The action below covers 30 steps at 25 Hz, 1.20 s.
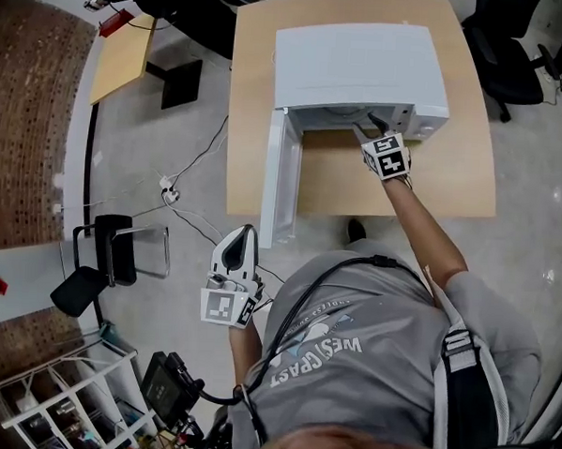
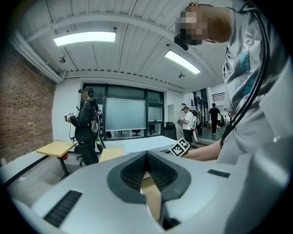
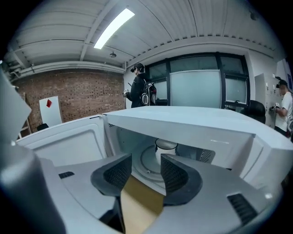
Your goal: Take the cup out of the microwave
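Right gripper (image 3: 145, 167), jaws wide apart and empty, is hovering before the open microwave (image 3: 183, 123); the white cup (image 3: 165, 148) is standing inside it, centred. Advisably, it is straddling the cup squarely before closing. Left gripper (image 2: 147, 169), shut and empty, is hanging away from the microwave.

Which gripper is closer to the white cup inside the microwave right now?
Right. The right gripper is at the open white microwave's mouth, fingers apart, facing the white cup inside. The left gripper hangs off the wooden table, near the door's edge.
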Available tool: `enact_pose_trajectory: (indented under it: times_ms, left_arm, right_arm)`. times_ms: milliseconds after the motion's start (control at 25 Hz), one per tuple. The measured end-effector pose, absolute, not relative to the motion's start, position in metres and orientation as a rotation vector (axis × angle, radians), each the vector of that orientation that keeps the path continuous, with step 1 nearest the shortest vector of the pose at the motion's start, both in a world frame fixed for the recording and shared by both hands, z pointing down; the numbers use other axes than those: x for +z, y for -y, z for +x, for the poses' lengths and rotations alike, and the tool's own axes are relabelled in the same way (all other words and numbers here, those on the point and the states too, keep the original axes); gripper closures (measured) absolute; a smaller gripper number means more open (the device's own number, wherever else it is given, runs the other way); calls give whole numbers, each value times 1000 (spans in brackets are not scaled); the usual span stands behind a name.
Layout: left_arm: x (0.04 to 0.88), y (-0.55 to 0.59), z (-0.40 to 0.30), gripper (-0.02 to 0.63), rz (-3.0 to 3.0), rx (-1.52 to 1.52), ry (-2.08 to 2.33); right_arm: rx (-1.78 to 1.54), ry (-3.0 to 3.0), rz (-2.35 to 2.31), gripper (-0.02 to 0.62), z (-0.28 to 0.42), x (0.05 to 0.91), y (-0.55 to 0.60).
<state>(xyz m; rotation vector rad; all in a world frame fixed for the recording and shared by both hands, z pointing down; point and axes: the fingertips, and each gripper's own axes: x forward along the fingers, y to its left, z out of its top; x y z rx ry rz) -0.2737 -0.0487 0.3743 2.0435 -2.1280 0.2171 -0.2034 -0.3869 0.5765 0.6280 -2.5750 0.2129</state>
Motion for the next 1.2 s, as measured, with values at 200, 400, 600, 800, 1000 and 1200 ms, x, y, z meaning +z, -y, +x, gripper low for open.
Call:
enact_pose_trajectory:
  times_ms: [200, 400, 600, 800, 1000, 1200]
  left_arm:
    - [378, 61, -274, 563, 2007, 247, 2132]
    - [385, 73, -269, 563, 1982, 289, 2117]
    - [394, 90, -267, 563, 1993, 321, 2093]
    - [432, 113, -259, 563, 1932, 456, 2032]
    - [425, 139, -253, 563, 2029, 435, 2042]
    - [413, 126, -252, 563, 2027, 439, 2047]
  right_arm:
    - [260, 2529, 650, 385, -220, 609, 411]
    - [292, 2491, 755, 385, -228, 630, 443]
    - [326, 2496, 764, 385, -242, 649, 468]
    - [349, 2519, 698, 385, -252, 687, 480]
    - [361, 2492, 764, 385, -234, 702, 492]
    - [352, 2510, 759, 415, -242, 698, 489]
